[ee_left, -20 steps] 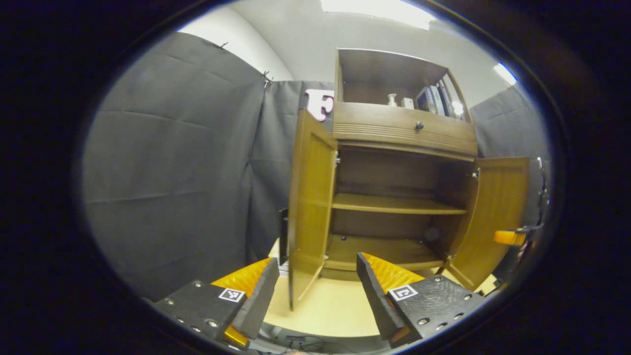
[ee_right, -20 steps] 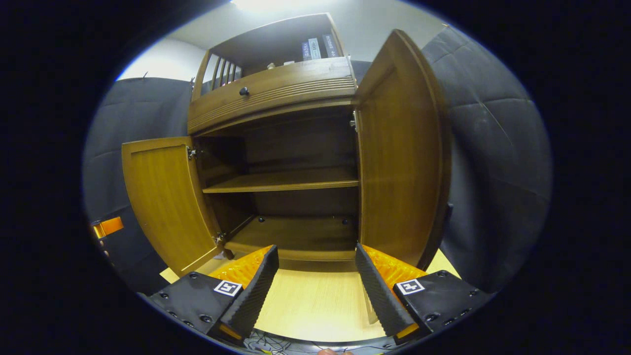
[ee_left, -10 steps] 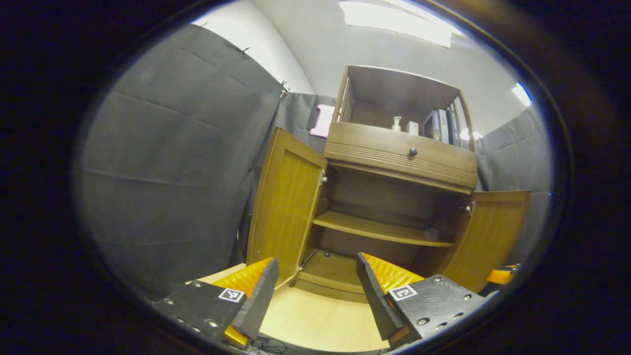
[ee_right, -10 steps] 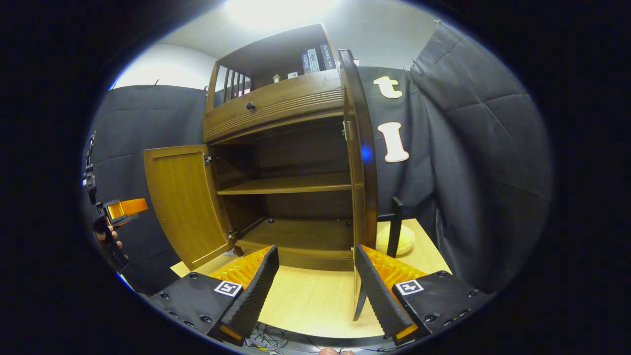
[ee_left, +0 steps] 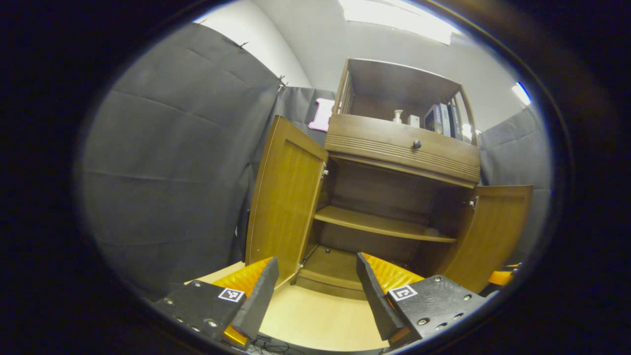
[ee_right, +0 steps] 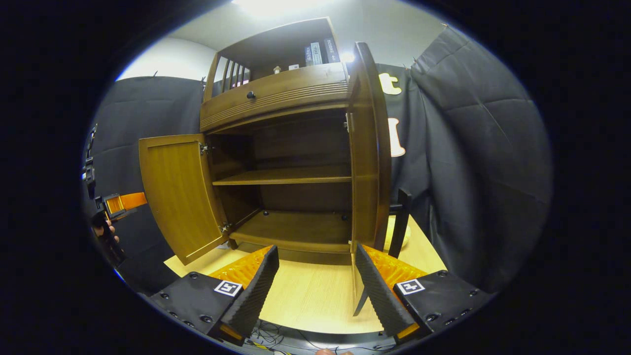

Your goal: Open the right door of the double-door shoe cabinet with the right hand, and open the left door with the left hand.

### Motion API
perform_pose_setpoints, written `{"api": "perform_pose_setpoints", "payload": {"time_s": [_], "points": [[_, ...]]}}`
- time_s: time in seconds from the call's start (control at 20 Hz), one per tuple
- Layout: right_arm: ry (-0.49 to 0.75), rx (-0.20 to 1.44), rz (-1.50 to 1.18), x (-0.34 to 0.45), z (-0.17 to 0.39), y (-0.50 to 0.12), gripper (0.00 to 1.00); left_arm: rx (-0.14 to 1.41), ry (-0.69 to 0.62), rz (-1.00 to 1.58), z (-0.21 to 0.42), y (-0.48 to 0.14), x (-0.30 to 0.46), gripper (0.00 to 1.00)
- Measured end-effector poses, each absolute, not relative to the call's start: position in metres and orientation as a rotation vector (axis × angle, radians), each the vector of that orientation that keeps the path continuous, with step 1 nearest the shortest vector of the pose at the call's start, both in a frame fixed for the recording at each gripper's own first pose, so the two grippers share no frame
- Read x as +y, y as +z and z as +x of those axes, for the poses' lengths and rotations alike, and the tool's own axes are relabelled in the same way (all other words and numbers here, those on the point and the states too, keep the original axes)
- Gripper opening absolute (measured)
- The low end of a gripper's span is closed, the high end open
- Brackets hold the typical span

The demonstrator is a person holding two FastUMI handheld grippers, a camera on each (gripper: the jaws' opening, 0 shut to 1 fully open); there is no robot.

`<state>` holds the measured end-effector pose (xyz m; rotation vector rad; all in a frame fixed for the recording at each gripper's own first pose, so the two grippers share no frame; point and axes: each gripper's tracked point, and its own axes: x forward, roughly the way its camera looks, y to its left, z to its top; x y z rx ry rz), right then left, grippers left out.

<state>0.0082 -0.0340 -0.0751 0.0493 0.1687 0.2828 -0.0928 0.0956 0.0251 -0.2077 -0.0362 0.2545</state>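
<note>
Double-door shoe cabinet [ee_left: 394, 197] standing on pale tabletop [ee_right: 305, 296], at 12 o'clock from both cameras. Left door [ee_left: 283, 197] swung wide toward 9 o'clock, right door [ee_right: 367, 148] toward 3. Left hand-held gripper [ee_left: 313, 291] and right hand-held gripper [ee_right: 315, 286] spread wide, holding nothing, apart from doors.

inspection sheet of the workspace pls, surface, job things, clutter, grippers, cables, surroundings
surface: pale wooden tabletop, bare in front of the cabinet
job's things: brown wooden double-door shoe cabinet; left door and right door both swung open; shelves bare
clutter: books and small bottle in top shelf; pale round object behind right door
grippers: left gripper open, right gripper open, both off the doors
cables: tangle at table's near edge
surroundings: black cloth booth wall
</note>
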Motion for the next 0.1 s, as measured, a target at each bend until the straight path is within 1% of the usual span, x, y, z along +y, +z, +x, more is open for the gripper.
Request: {"api": "perform_pose_setpoints", "payload": {"time_s": [0.1], "points": [[0.254, 0.154, 0.023, -0.0377, 0.0069, -0.0716, 0.98, -0.054, 0.223, -0.179, -0.0801, 0.0300, 0.0993, 0.92]]}}
